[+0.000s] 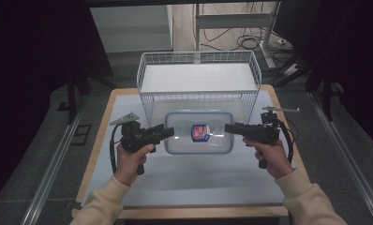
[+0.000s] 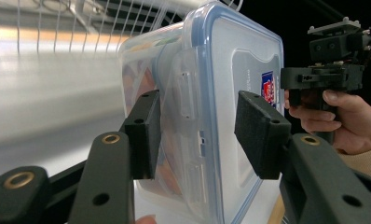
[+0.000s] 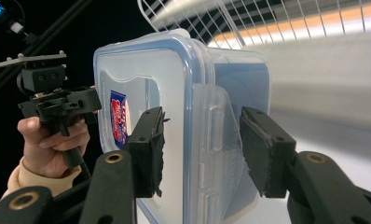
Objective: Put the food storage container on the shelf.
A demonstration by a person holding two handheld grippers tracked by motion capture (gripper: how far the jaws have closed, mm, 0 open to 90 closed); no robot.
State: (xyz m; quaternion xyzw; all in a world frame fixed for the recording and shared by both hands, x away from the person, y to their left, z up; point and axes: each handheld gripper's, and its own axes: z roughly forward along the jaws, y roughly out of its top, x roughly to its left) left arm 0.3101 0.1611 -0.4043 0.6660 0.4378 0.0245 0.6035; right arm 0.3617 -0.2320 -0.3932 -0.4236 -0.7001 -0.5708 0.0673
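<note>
Black jaws at the bottom of each gripper view clamp the clear lidded container [image 1: 199, 132] by its two short ends; the left gripper [image 1: 170, 131] pinches the side latch at centre frame, the right gripper [image 1: 229, 128] the opposite latch; the box hangs mid-frame in the high view, just in front of the white wire basket [image 1: 198, 82]. Risks, as I judge them: smooth plastic could slide out of a pad; uneven lifting could tilt it; a squeezed latch might pop open; the far edge could catch the basket's rim.
</note>
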